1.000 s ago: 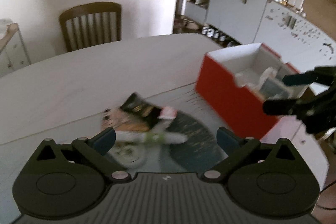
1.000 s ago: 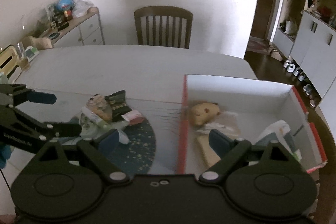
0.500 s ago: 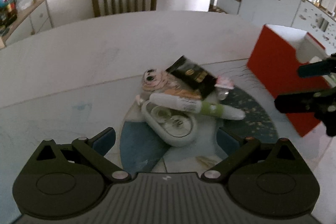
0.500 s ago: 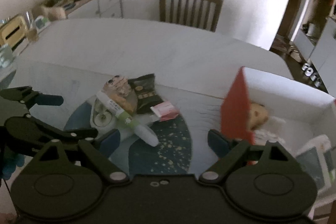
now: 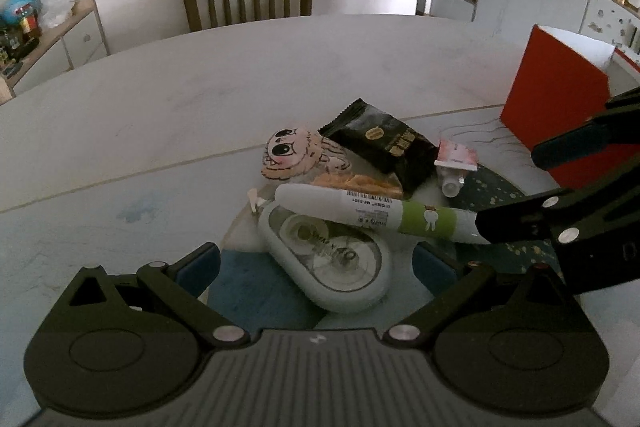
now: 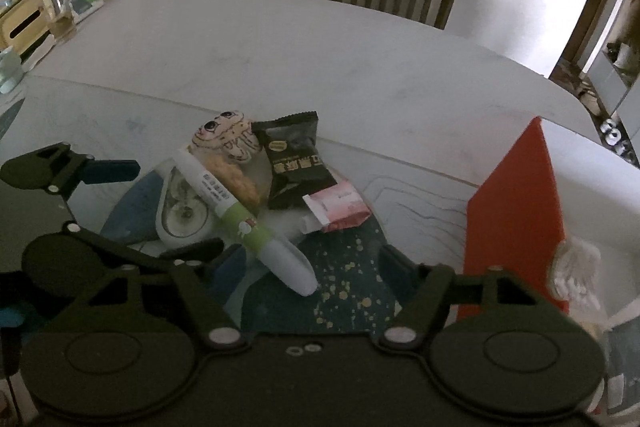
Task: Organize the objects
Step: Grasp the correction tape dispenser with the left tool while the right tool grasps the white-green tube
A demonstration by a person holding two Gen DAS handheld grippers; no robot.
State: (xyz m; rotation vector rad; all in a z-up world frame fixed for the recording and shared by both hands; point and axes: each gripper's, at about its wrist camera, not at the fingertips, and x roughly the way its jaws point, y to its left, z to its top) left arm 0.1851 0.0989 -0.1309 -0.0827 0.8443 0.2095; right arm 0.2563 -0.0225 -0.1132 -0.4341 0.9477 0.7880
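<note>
Both grippers have come closer to the pile; left gripper (image 5: pixel 316 261) and right gripper (image 6: pixel 312 263) are wide, empty. The tube (image 5: pixel 378 213) lies flat, long axis toward the table's near right edge.

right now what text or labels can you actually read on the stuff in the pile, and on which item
Nothing reads with certainty.
White and green tube: a barcode and a code, possibly "GNB WF-2301", upside down and small.
Black snack packet: gold round emblem and gold characters, too blurred to read.
Oval tape dispenser: faint lettering under its clear cover, unreadable.
Pink sachet: print too small to read.
</note>
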